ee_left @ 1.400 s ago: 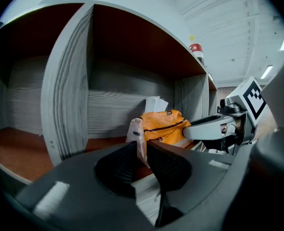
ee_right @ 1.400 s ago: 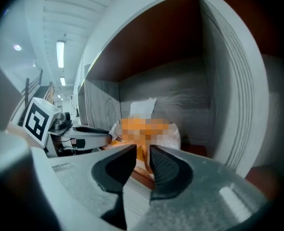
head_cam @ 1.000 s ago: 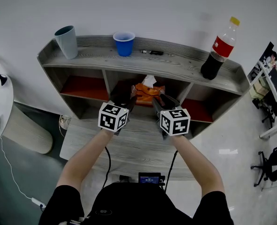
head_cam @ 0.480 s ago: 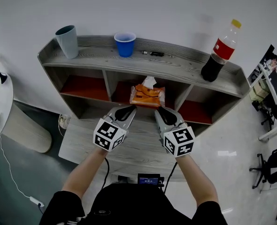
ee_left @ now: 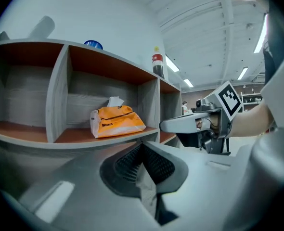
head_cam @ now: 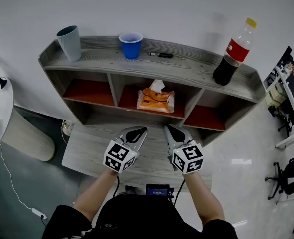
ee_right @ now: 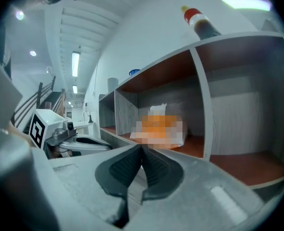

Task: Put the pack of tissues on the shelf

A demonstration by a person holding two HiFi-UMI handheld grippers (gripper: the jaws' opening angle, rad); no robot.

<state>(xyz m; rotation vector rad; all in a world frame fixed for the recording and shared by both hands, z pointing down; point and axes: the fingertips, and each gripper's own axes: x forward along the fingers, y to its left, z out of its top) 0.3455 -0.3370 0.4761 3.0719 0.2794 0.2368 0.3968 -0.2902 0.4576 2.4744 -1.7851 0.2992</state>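
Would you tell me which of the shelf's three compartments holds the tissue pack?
The middle compartment: the tissue pack lies on its red floor, while the left compartment and right compartment look bare.

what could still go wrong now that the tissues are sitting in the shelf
1. The pack of tissues seems to lie close to the front edge of the middle compartment of the shelf, so a bump could slide it out.
2. The cola bottle stands upright near the right end of the top board. A jolt to the shelf might topple it.
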